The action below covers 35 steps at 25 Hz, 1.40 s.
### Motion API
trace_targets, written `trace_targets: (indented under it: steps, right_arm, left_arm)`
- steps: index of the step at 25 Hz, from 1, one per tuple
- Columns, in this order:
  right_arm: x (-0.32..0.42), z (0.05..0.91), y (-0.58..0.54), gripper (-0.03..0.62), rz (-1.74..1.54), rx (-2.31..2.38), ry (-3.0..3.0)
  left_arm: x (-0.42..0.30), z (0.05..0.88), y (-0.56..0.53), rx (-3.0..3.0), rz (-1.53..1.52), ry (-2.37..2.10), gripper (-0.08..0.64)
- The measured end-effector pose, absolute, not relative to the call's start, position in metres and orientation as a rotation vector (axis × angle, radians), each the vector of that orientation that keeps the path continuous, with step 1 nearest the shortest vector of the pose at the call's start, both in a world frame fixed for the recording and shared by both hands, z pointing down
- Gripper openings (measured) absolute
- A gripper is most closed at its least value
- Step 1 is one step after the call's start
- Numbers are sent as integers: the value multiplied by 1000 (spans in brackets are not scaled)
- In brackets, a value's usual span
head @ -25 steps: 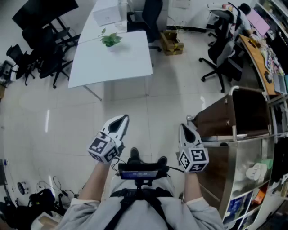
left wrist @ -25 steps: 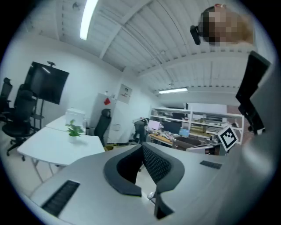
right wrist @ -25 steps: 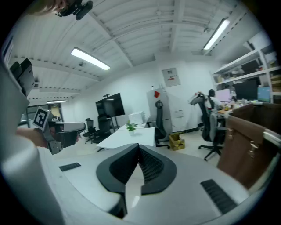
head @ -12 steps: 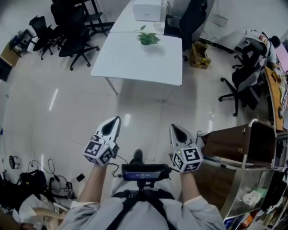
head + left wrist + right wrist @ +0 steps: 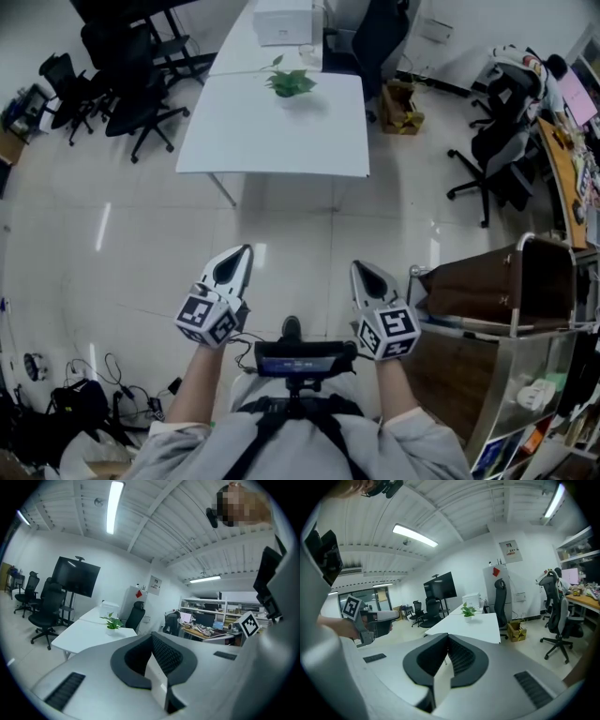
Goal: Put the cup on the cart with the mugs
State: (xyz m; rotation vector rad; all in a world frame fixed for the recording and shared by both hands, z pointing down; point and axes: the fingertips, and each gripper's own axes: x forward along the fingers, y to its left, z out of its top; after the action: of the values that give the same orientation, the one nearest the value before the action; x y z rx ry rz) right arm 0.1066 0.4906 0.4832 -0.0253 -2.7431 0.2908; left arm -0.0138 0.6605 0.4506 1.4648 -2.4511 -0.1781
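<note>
Office chairs: black (image 5: 131,66), grouped far left on the floor. The left gripper view shows them beside a dark screen on a stand (image 5: 77,576). That screen is seen face-on only from the two gripper views.
Left gripper: near, left of centre (image 5: 240,258), held over bare floor. From the head view I see only its shell top and marker cube. My left gripper view shows the jaws pressed together with nothing between them.
Table: white (image 5: 281,122), far centre, ahead of both grippers. A potted plant (image 5: 289,82) stands at its far end. A white box (image 5: 286,21) sits beyond it on a second table.
Right gripper: near, right of centre (image 5: 366,274). My right gripper view shows the jaws closed and empty. That view also shows my left gripper at its left edge.
Cart: near right (image 5: 511,281), just beside the right gripper, with a metal frame and brown panels. Only the head view shows it.
Cup: I cannot tell its place for certain. A pale rounded object (image 5: 536,394) lies on a lower cart shelf. It is too small to tell cup from mug, and it is well apart from both grippers.
Desk area: far right, where a seated person (image 5: 530,70) is among black chairs.
</note>
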Motion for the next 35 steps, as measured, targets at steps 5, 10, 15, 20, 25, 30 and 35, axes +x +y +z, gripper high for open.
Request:
trace_targets:
  steps: [5,10,15,20,25,30,35]
  right_arm:
    - [89,480,505,0,284,-22,-2747]
    - [58,472,536,0,250,-67,-2760]
    - [18,458,563,0,201,-109,-2764]
    - [-11,445,569,0,124,-142,-2753]
    - [-24,432,574,0,96,-111,-2749]
    - [-21,429,549,0,98,-33,-2775]
    - [-10,437,496,0,155,97,-2790]
  left_arm:
    - [-33,448,673,1471,-191,-2453,2]
    - [-60,445,705,1455,-200,-2478,2]
    - [-96,441,734,1444,-230,-2544,2]
    - [-119,433,737,1436,-286,-2568,2]
    - [-122,430,735,1442,-329,-2531,2]
    - [-121,429,713,1523,-306,-2512,2]
    - [-120,430,666,1575,-238,-2441,2]
